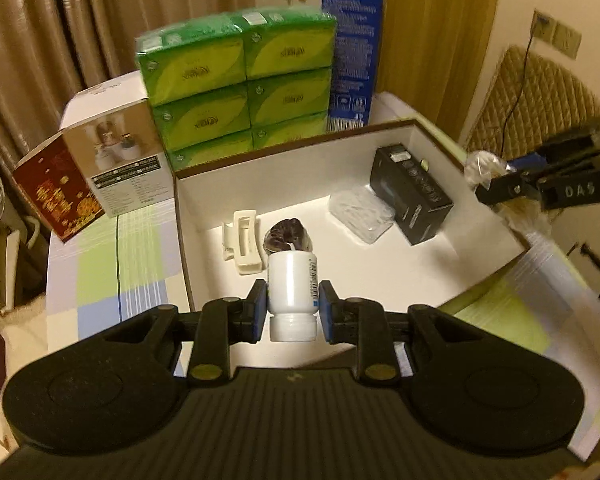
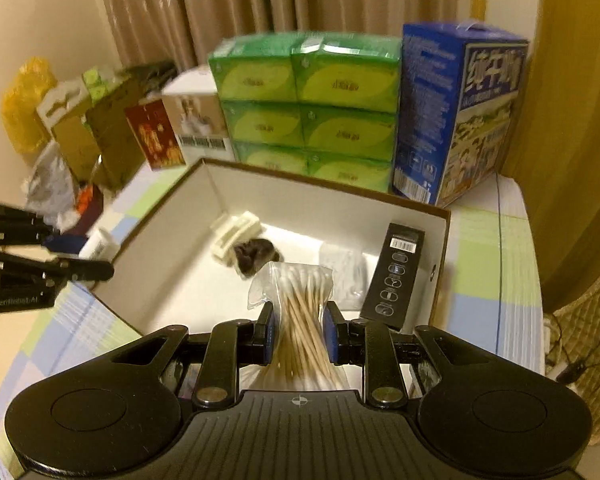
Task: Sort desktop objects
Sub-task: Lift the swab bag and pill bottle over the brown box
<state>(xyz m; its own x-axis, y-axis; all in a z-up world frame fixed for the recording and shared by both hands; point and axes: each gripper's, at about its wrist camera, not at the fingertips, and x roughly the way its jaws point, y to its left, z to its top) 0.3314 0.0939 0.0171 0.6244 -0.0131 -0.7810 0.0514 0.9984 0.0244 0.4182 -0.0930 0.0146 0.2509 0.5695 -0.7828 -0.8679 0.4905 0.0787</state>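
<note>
Left gripper (image 1: 293, 306) is clamping a white bottle (image 1: 293, 286), cap toward the camera, over the open box (image 1: 260, 184). Right gripper (image 2: 300, 330) is pinching a bag of cotton swabs (image 2: 300, 300) above the same box.

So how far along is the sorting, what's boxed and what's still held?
Done: hair clip, scrunchie, clear packet and black box lie in the white box. In hand: left gripper holds the white bottle, right gripper the cotton swabs. Left: dropping both in.
</note>
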